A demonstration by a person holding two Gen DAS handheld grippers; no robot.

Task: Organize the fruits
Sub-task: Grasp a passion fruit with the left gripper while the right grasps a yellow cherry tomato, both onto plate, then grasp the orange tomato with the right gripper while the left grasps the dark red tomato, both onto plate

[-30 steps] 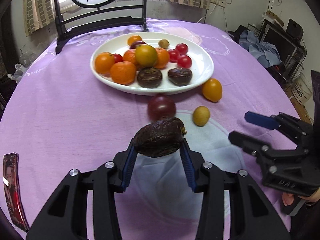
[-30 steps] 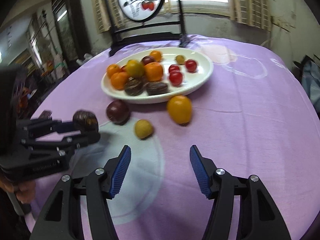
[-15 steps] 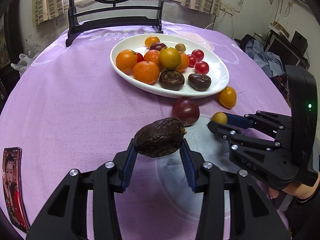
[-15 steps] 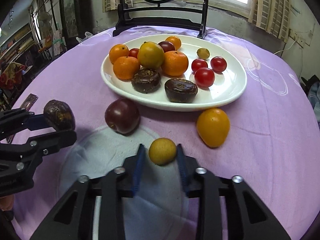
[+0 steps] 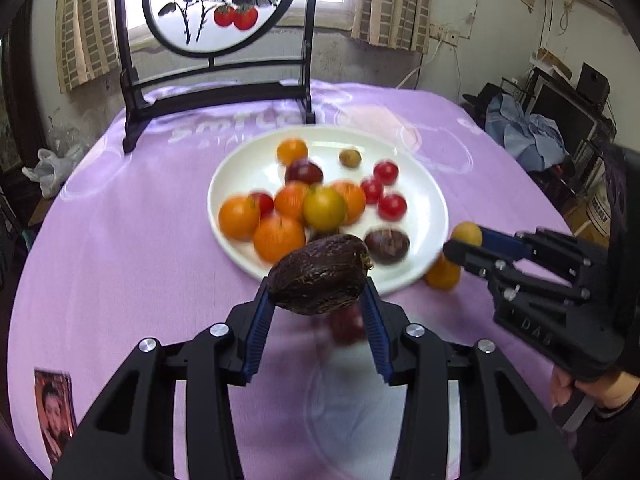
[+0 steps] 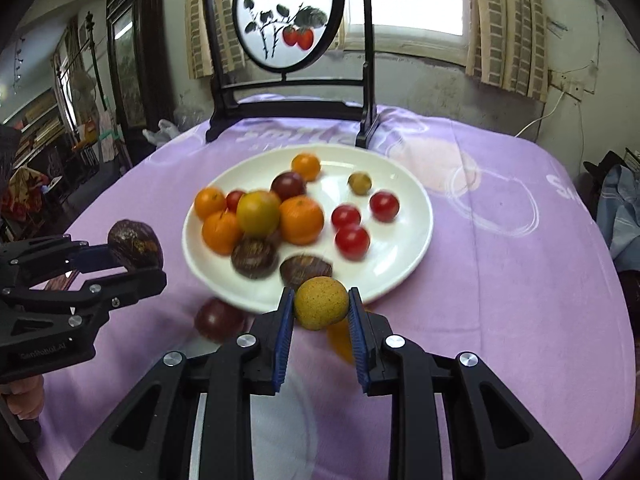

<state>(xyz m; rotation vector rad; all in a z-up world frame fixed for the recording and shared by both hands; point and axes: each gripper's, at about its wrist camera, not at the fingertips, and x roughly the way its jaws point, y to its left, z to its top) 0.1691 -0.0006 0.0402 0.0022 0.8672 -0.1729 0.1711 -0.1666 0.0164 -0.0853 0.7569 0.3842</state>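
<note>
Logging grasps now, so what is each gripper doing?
Left gripper: closed on the wrinkled dark passion fruit.
Right gripper: closed on the small yellow fruit.

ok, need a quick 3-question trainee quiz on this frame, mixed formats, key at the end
1. True or false: the left gripper holds a wrinkled dark fruit clear of the purple tablecloth.
2. What does the right gripper hold?
A. a red cherry tomato
B. a small speckled yellow fruit
C. an orange
3. Fill in: on the cloth beside the white plate lie a dark red round fruit and an ____ one.

Key: 1 true; 2 B; 3 orange
</note>
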